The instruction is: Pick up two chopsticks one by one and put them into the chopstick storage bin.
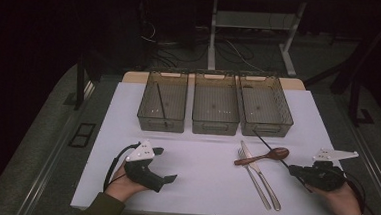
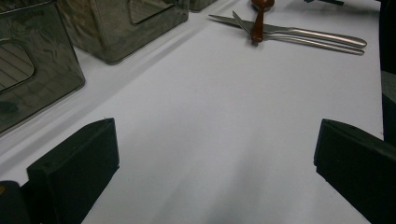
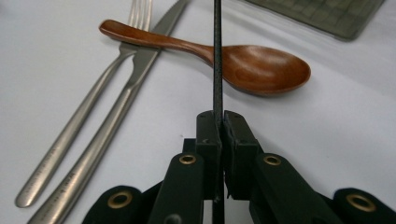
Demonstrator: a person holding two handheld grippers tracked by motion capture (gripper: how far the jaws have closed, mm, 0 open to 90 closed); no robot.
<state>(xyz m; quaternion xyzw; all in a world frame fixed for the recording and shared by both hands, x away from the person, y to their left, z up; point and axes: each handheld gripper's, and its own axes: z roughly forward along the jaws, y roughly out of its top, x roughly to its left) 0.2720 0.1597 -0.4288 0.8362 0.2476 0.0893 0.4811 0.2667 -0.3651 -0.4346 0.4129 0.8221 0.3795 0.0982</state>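
Note:
My right gripper [image 1: 295,170] [image 3: 218,122] is at the right of the table, shut on a thin black chopstick [image 1: 260,140] [image 3: 217,56]. The stick points away from the jaws, over the bowl of a brown wooden spoon [image 1: 277,153] [image 3: 261,67]. The spoon's handle lies across a steel knife [image 1: 257,170] [image 3: 135,79] and fork [image 1: 252,177] [image 3: 93,79]. My left gripper [image 1: 166,163] [image 2: 215,154] rests at the left, open, with only bare white table between its jaws. The left gripper view shows the cutlery [image 2: 303,37] far off.
Three translucent grey bins [image 1: 161,117] [image 1: 215,120] [image 1: 266,123] stand in a row at the back of the white table [image 1: 199,183]. Another black chopstick [image 1: 161,104] leans inside the left bin. Beyond the table the floor is dark, with cables and a desk frame.

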